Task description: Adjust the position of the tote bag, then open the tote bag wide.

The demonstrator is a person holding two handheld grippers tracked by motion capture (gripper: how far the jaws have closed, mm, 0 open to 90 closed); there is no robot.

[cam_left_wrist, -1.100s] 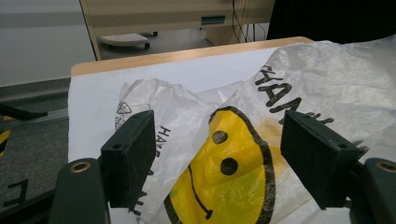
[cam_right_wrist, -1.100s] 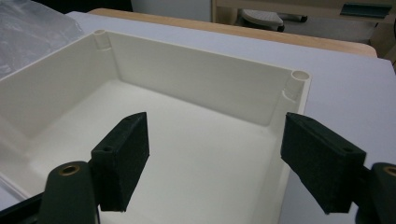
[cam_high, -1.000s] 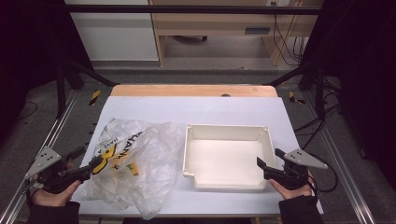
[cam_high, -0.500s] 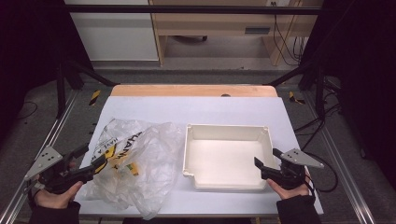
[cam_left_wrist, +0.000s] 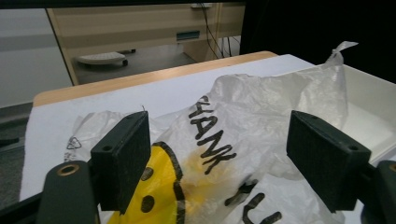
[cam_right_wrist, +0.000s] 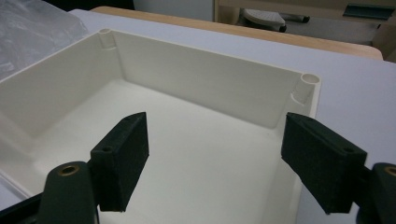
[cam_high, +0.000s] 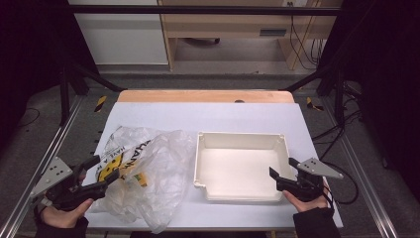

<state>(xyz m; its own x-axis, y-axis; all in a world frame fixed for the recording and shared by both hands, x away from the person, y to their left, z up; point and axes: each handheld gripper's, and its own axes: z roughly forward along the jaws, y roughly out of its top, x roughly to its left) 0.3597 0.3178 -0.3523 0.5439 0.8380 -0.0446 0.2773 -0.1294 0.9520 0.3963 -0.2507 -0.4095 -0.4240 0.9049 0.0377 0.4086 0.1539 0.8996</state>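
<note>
With both tongs, left and right, spread and gripping nothing, the left, just widened, could snag only a thin fold of the plastic bag and slip off.

plastic bag on table at left, tray just beside it at right, cabinet behind table

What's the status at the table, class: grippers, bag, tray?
Left gripper open at the bag, jaws just widened, nothing pinched. Right gripper open over the tray rim. Tray empty, bag crumpled beside it. Nothing in the way.
</note>
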